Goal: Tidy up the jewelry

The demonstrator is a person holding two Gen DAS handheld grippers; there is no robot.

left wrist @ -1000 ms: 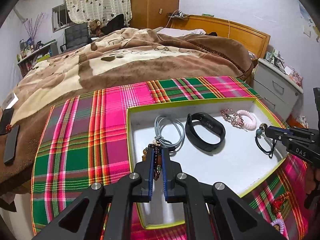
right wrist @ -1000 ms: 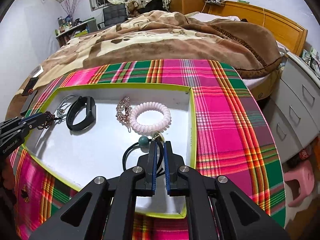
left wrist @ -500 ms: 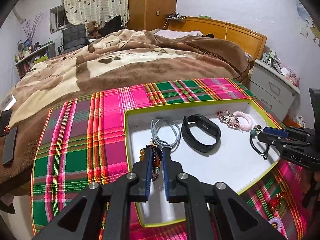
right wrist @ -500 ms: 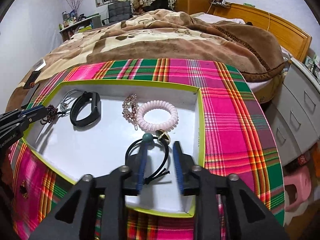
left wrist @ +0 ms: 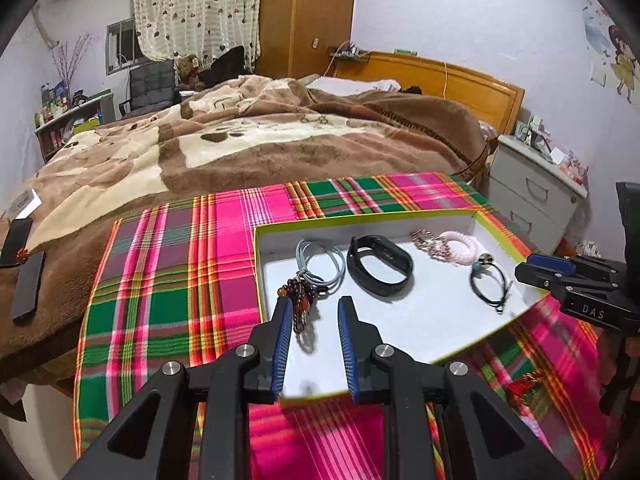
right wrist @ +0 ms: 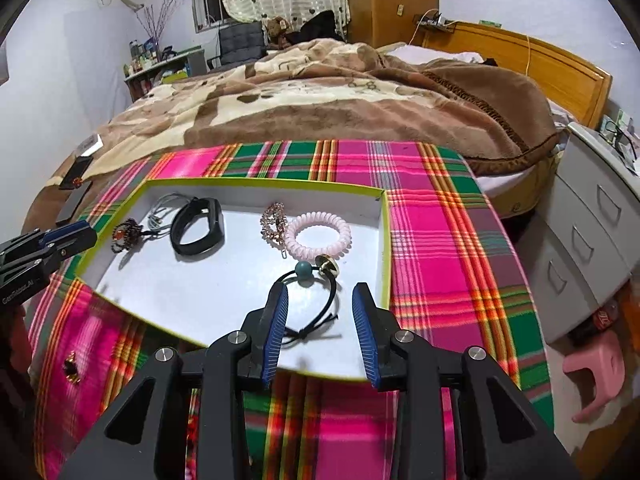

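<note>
The left gripper is spread wide, its blue pads apart and pinching nothing. Just ahead of its tips, nearer the left pad, the dark beaded bracelet lies on the white floor of the shallow box with a yellow-green rim. A little past the beads lies a coil of grey cord, and to the right of that the black wristband. Further right of these tips sit the pink spiral hair tie and a sparkly pink clip, touching each other.

The right gripper is also spread, holding nothing. The black hair tie with a teal bead and gold button lies on the box floor between its two pads, its knotted ends trailing back toward the gripper (whether the left pad touches the loop is hard to tell). Straight ahead of the tips is the pink spiral tie, the clip at its left.

The box rests on a bright plaid cloth. Left of and below the right gripper, outside the box, a small dark and gold ornament lies on the cloth.
</note>
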